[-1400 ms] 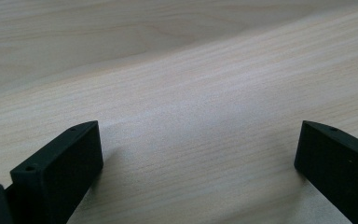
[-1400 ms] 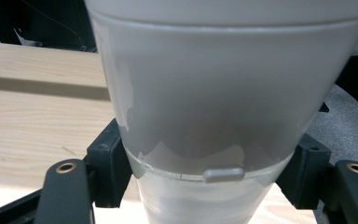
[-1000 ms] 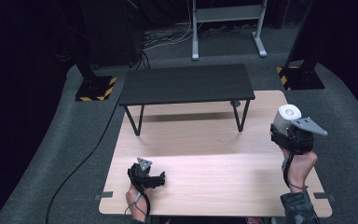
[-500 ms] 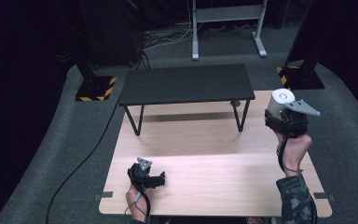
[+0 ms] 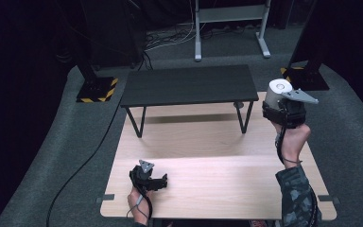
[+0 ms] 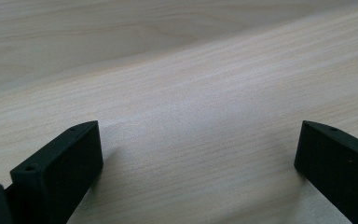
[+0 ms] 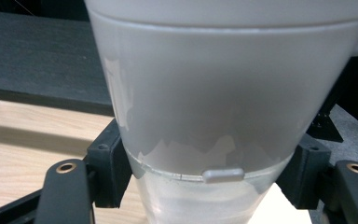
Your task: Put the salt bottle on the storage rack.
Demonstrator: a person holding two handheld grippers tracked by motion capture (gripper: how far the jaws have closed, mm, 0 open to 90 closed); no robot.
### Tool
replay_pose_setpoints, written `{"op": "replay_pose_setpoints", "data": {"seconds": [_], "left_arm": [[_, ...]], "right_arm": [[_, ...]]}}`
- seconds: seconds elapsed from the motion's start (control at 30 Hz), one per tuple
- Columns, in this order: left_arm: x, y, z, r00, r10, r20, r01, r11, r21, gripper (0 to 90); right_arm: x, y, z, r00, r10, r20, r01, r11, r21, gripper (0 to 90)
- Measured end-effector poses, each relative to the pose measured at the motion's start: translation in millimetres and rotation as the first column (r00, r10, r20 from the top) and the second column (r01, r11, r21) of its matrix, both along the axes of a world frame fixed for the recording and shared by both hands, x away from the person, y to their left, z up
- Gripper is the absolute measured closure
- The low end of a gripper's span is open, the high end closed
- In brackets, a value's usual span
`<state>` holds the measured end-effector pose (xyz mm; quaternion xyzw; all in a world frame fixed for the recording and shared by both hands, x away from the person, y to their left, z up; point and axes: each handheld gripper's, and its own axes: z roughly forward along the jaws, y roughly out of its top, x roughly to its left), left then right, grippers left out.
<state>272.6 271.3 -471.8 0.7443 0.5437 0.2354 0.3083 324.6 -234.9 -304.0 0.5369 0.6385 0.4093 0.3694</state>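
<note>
A white lidded plastic cup point(image 5: 278, 92) is held up in the air at the right, level with the end of the small black table point(image 5: 189, 85). My right gripper point(image 5: 283, 111) is shut on the cup point(image 7: 214, 107); both black jaws press its frosted lower wall. My left gripper point(image 5: 150, 179) rests low on the wooden tabletop point(image 5: 208, 161) near the front left. Its jaws stand wide apart in the left gripper view, with bare wood point(image 6: 191, 121) between them.
The small black table stands on thin legs on the far half of the wooden tabletop. Dark carpet surrounds the table. Stand bases with yellow-black stripes point(image 5: 94, 90) sit on the floor at the back left and back right, and a grey metal frame point(image 5: 231, 23) stands behind.
My right gripper has lifted the cup and carried it up and slightly left, toward the black table's right end. The left gripper has stayed put.
</note>
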Motion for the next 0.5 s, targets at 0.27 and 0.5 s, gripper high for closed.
{"op": "replay_pose_setpoints", "data": {"seconds": [0.27,0.5], "left_arm": [[0.1,0.3,0.0,1.0,-0.002,0.0,0.002,1.0,-0.001,0.2],[0.3,0.4,0.1,1.0,-0.004,-0.001,0.004,1.0,-0.001,0.2]], "right_arm": [[11.1,9.3,14.1,0.9998,0.013,0.012,-0.013,1.0,0.005,29.5],[21.4,18.3,21.4,0.9996,0.021,0.018,-0.022,1.0,0.006,29.4]]}}
